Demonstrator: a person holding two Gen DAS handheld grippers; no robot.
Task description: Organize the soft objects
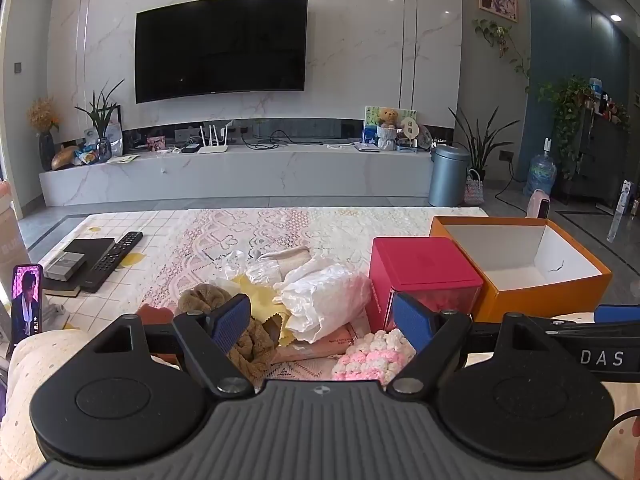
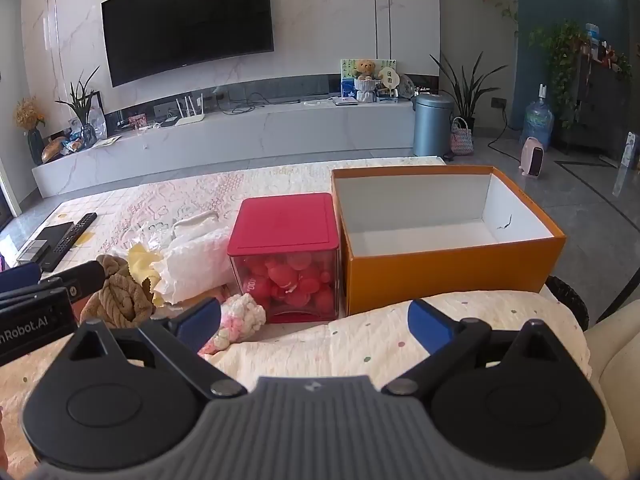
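A pile of soft things lies on the lace-covered table: a brown knitted piece (image 1: 248, 340) (image 2: 120, 296), a yellow cloth (image 1: 256, 300) (image 2: 142, 260), a white crinkled wrap (image 1: 324, 300) (image 2: 192, 264) and a pink-and-white crocheted piece (image 1: 372, 356) (image 2: 240, 316). An empty orange box (image 1: 540, 280) (image 2: 448, 272) stands to the right. My left gripper (image 1: 322, 320) is open, just before the pile. My right gripper (image 2: 314, 320) is open and empty, near the crocheted piece and the box front.
A red-lidded clear cube of red balls (image 1: 420, 276) (image 2: 288, 260) stands between the pile and the orange box. A remote (image 1: 116, 256) and dark boxes lie far left, a phone (image 1: 26, 304) at the left edge. A dotted cushion (image 2: 380, 344) lies under the right gripper.
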